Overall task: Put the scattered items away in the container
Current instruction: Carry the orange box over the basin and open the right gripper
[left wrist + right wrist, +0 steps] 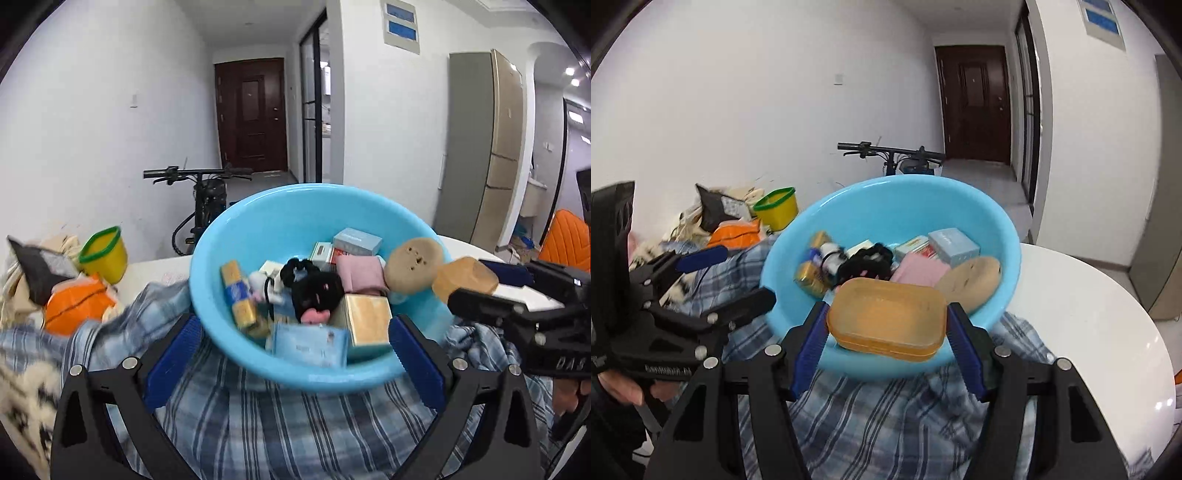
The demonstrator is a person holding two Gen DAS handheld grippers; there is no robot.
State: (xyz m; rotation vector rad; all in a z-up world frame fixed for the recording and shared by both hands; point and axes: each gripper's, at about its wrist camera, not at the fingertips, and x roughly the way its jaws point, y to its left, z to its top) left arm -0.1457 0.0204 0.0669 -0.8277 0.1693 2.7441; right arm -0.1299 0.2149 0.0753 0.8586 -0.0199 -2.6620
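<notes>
Your right gripper (887,322) is clamped on the orange soap box (886,319) by its two short ends, lid up and roughly level, which holds it over the near rim of the blue basin (1008,236) ready to go in with the cartons, pink pouch and round sponge already there. Your left gripper (295,354) has its jaws wide apart and empty, framing the basin's near wall without touching it, probably to leave the drop path free. The basin rests on the checked cloth (871,417) at the white table's (1100,332) left edge, so release well past the rim.
</notes>
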